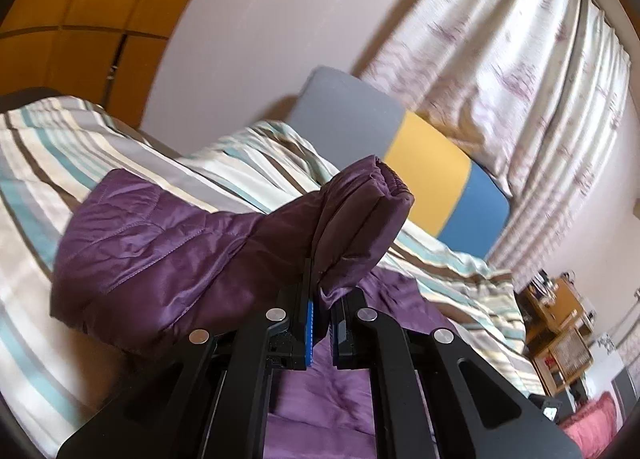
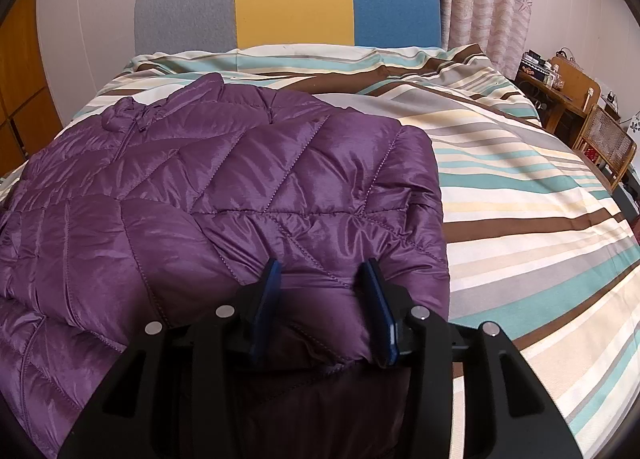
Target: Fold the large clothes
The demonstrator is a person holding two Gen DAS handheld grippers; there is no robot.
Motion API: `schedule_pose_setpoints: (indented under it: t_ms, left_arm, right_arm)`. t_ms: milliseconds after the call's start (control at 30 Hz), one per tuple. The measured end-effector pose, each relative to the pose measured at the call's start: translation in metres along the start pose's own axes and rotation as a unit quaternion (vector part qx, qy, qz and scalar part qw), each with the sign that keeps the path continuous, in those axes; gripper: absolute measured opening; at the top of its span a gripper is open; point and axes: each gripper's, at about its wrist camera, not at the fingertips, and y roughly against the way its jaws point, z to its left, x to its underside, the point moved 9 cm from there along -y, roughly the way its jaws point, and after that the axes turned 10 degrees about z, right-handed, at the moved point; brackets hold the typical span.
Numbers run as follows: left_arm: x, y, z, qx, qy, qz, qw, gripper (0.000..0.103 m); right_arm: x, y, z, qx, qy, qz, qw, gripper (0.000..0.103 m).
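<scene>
Striped bed [image 2: 520,187]: left gripper [image 1: 320,299] clamps jacket sleeve [image 1: 360,211]; lay it flat across jacket [image 2: 240,179] while half-open right gripper [image 2: 320,283] straddles near hem.

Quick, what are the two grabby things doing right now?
Left hand-held gripper: closed on the purple jacket's sleeve.
Right hand-held gripper: open, jaws astride a puffy fold of the purple jacket.

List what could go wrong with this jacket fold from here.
1. The left gripper pinches only a thin bit of slick fabric near the sleeve cuff; it could slip out mid-carry.
2. The right gripper straddles the jacket hem with its pads apart, so that edge may shift if the sleeve tugs on it.
3. The puffy quilting may spring back open once let go.
</scene>
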Motion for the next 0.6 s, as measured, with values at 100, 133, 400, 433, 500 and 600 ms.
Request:
schedule_pose_setpoints:
  t_ms: [100, 133, 400, 433, 500, 600]
  left_arm:
    - [0.011, -0.012, -0.022, 0.017, -0.013, 0.015, 0.9997, 0.006]
    - [0.015, -0.015, -0.03, 0.023, -0.02, 0.019, 0.9994, 0.006]
    - [0.05, -0.045, -0.093, 0.055, -0.095, 0.065, 0.9919, 0.006]
    - [0.055, -0.049, -0.098, 0.058, -0.098, 0.071, 0.991, 0.006]
    - [0.067, -0.058, -0.109, 0.065, -0.105, 0.088, 0.9885, 0.006]
    - [0.08, -0.072, -0.123, 0.069, -0.117, 0.107, 0.985, 0.006]
  right_arm:
    - [-0.001, -0.001, 0.0, 0.0, 0.0, 0.0, 1.0, 0.043]
    - [-0.001, -0.001, 0.0, 0.0, 0.0, 0.0, 1.0, 0.043]
    - [-0.001, -0.001, 0.0, -0.006, -0.002, 0.0, 1.0, 0.044]
    - [-0.001, -0.001, 0.0, -0.007, -0.002, 0.0, 1.0, 0.044]
    - [-0.001, -0.001, 0.0, -0.007, -0.002, 0.0, 1.0, 0.044]
    - [-0.001, -0.001, -0.001, -0.007, -0.001, 0.0, 1.0, 0.045]
